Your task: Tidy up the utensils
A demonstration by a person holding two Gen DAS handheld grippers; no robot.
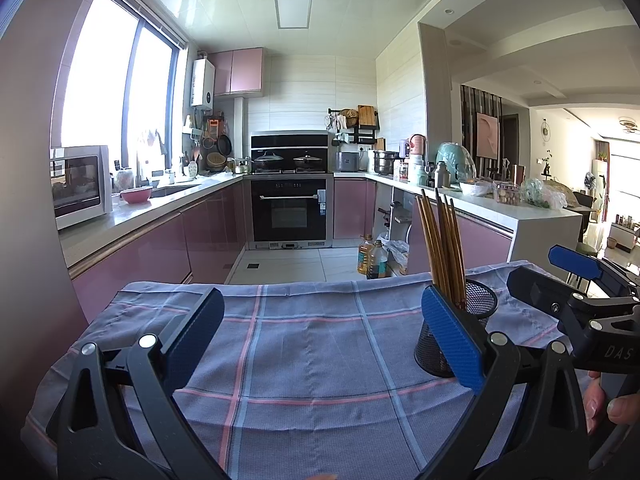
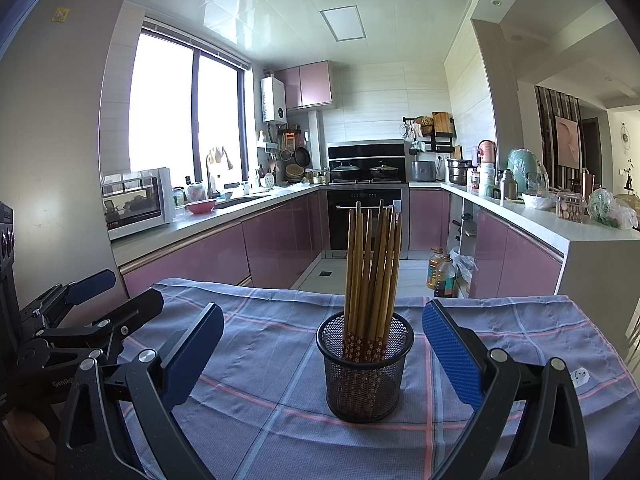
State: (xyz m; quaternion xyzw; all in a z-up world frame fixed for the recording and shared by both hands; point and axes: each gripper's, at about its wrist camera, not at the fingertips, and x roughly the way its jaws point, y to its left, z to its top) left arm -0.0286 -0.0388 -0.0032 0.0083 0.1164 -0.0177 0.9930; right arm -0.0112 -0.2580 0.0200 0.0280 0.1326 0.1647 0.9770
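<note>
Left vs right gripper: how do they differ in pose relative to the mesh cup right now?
The right gripper faces the mesh cup head-on, the cup centred ahead of its fingers; the left gripper faces bare checked cloth, with the cup off by its right finger. The chopsticks stand centred in the right wrist view and off to the right in the left wrist view. Both grippers are open and hold nothing.

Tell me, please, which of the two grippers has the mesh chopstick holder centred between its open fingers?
The right gripper: the mesh holder stands centred between its fingers. The left gripper frames only bare checked cloth, the holder beyond its right finger.
</note>
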